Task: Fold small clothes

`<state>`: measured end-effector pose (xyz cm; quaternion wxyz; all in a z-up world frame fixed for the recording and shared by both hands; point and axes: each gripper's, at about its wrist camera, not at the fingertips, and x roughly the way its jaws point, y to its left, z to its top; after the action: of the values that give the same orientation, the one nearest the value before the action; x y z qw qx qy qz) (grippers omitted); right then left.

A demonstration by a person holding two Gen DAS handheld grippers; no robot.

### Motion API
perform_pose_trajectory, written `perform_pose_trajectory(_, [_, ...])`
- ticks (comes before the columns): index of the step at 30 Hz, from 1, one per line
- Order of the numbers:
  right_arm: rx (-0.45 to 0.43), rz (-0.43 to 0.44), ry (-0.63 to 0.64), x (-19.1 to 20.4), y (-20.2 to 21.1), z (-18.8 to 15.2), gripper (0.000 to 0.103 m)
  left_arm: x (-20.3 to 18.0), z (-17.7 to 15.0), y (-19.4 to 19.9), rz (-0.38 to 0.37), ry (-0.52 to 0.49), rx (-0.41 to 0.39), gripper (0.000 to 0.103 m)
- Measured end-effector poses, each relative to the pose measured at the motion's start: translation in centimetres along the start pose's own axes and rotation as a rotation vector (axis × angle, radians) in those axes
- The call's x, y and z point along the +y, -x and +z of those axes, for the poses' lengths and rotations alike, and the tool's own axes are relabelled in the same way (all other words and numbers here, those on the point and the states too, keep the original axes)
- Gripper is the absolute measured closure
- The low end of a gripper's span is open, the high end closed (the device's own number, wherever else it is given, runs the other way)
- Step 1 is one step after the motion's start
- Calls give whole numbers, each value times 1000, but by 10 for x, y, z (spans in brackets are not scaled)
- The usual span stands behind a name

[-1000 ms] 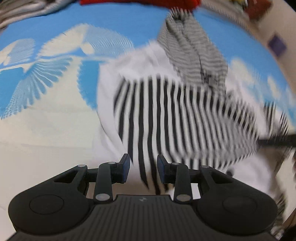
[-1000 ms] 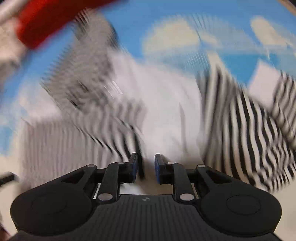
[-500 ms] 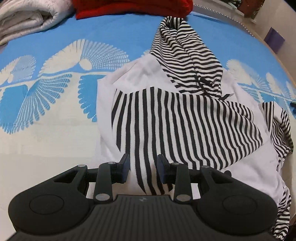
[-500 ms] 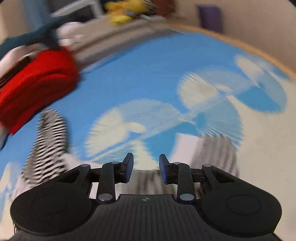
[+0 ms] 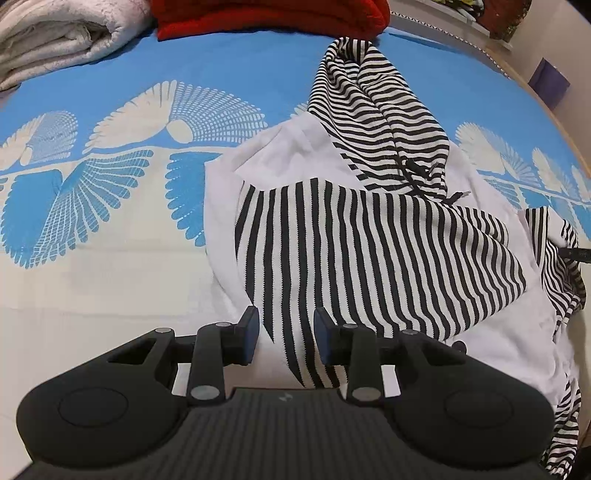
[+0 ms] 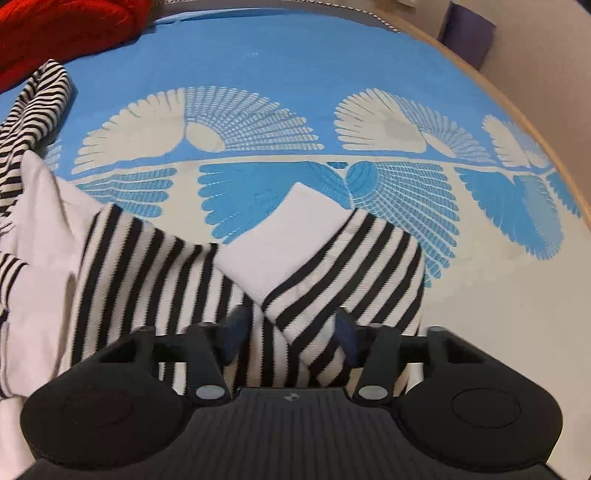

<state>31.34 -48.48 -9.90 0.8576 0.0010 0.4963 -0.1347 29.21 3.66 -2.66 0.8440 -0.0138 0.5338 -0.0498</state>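
Swung across from the open blue of the bedspread, your right gripper now hangs over the striped sleeve, while your left has barely shifted over the past second.

Left wrist view: your left gripper [image 5: 284,334] hovers over the hoodie [image 5: 369,240], jaws released, with a striped fold lying below the gap and neither pad pressing it. That hoodie, white with black stripes, lies spread on the bedspread [image 5: 110,277], its hood [image 5: 373,110] pointing to the far edge. One sleeve is folded across the chest; the other lies crumpled toward the right edge. A red garment [image 5: 273,16] sits at the far edge just beyond the hood, and a folded white blanket [image 5: 62,40] fills the far left corner.

Right wrist view: your right gripper [image 6: 291,334] has just been closing its jaws, with the sleeve [image 6: 332,288] between them. Both fingertips are blurred, so you cannot tell whether the pads press the cloth. The sleeve's white cuff [image 6: 284,236] lies on the bedspread [image 6: 480,314] ahead of the fingers. Part of the hood [image 6: 37,107] shows at the left, the red garment [image 6: 55,26] beyond it in the far left corner.
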Motion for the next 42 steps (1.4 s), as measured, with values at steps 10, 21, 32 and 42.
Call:
perform_pose_trajectory(10, [-421,278,-166,46,126,40,97,9,6,8,22,48,-41,67])
perform_pose_trajectory(21, [-256,916,332,229,186,-16,60,51,12,14,71,235,-63,67])
perform_pose_trajectory(32, [-145,470,-43,120,107,46,45,27,5,-8,-46,186,18,67])
perform_pose_trajectory(42, [137,335,-260,72,-3,19,39,1,6,-19,-35,119,30,67])
